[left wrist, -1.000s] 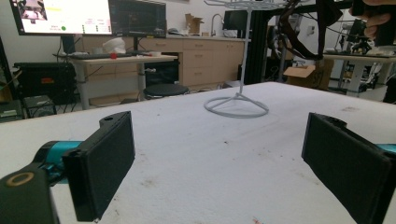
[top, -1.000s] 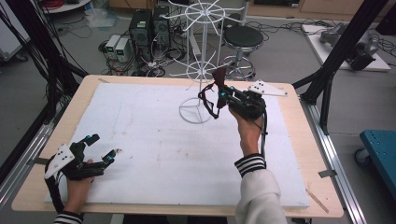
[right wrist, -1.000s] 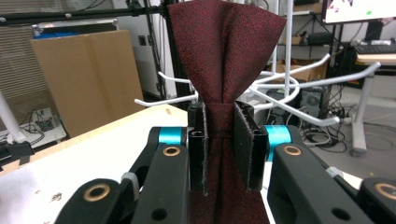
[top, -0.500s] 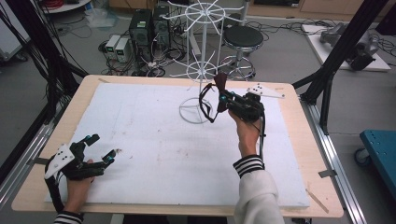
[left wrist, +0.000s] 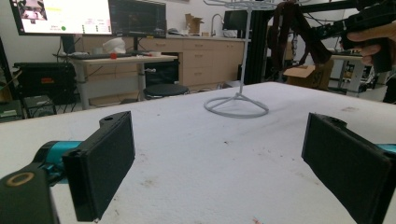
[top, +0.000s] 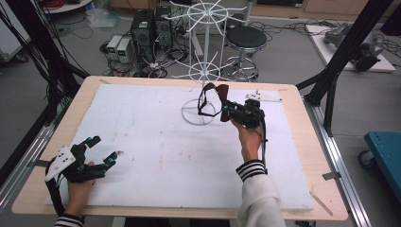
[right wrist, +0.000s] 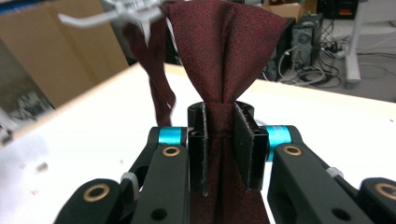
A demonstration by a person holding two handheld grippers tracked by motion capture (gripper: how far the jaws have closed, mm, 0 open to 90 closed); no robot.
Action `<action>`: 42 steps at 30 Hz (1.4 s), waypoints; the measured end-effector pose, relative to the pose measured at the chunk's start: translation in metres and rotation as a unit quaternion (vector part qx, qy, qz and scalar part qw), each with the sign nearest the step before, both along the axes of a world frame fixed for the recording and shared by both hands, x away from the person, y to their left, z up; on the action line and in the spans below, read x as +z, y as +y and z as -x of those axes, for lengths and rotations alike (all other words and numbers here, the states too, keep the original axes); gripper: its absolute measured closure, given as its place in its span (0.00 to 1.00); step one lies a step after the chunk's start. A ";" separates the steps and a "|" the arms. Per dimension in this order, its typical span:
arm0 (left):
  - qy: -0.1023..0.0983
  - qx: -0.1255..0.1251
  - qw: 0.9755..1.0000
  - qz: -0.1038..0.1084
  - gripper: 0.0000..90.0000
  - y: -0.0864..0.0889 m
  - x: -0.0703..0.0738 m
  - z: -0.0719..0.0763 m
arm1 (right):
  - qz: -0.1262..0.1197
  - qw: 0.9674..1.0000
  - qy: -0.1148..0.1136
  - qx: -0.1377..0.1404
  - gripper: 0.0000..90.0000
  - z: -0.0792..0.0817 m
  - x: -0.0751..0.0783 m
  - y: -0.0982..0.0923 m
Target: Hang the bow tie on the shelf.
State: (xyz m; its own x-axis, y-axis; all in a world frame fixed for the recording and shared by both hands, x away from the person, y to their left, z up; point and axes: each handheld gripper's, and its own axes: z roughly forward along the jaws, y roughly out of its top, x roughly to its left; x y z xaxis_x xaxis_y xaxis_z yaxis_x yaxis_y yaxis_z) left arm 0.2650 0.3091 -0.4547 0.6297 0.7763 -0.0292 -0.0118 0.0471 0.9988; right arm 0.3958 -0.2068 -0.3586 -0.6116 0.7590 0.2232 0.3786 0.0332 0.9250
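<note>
Fingers (left wrist: 100,165) of the left gripper (top: 97,150) stand wide apart with nothing between them, low over the near left part of the white sheet (top: 156,156) that covers the table (top: 302,137); the person's left hand (top: 78,187) holds that gripper close to the near edge, and in the left gripper view only the speckled white surface lies between the two black pads. Farther in and to the right, the right hand (top: 248,137), with a striped cuff at the wrist, raises the right gripper (top: 226,109) above the sheet, well apart from the left one. Its fingers (right wrist: 198,144) are pressed together on a dark red bow tie (right wrist: 224,46), pinching the narrow knot at the middle so the cloth fans out above the pads, while a thin strap (top: 204,101) of the same colour hangs in a loop to one side. Just beyond the tie stands a white wire rack (top: 208,47) on a round base (top: 198,112) that rests on the far middle of the sheet; its spoked rings rise on a thin pole. Whether the strap touches the rack cannot be told. Past the table's far edge are a black stool (top: 243,40) and computer cases (top: 149,30) among cables on the floor.
</note>
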 end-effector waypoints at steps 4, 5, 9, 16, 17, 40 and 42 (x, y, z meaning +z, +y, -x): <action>0.000 0.000 1.000 0.000 0.11 0.000 0.000 0.000 | 0.011 1.000 0.004 0.001 0.85 0.000 -0.001 0.000; 0.000 0.000 1.000 -0.001 0.11 0.000 0.000 0.000 | 0.011 1.000 0.004 0.002 0.85 -0.001 -0.001 0.000; 0.000 0.000 1.000 0.000 0.11 0.000 0.000 0.000 | 0.014 1.000 0.003 0.005 0.85 -0.001 -0.002 0.001; 0.003 0.001 1.000 0.002 0.11 0.001 0.000 -0.001 | 0.028 0.999 -0.021 0.000 0.21 -0.003 -0.003 0.006; 0.004 0.001 1.000 0.002 0.11 0.001 0.000 -0.001 | 0.040 0.999 -0.026 -0.020 0.01 -0.002 -0.003 0.010; 0.003 0.001 1.000 -0.001 0.11 0.000 0.000 -0.001 | 0.084 0.991 -0.106 0.015 0.01 0.067 -0.013 -0.030; 0.002 0.001 1.000 -0.002 0.11 -0.001 0.000 0.000 | 0.086 0.989 -0.124 0.007 0.01 0.079 -0.022 -0.039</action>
State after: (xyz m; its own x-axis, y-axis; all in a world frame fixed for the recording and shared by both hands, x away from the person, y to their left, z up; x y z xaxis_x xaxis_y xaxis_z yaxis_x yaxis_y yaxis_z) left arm 0.2653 0.3085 -0.4545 0.6279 0.7778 -0.0279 -0.0088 0.0430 0.9990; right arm 0.3170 -0.2454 -0.3805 -0.6413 0.7643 -0.0669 0.1396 0.2020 0.9694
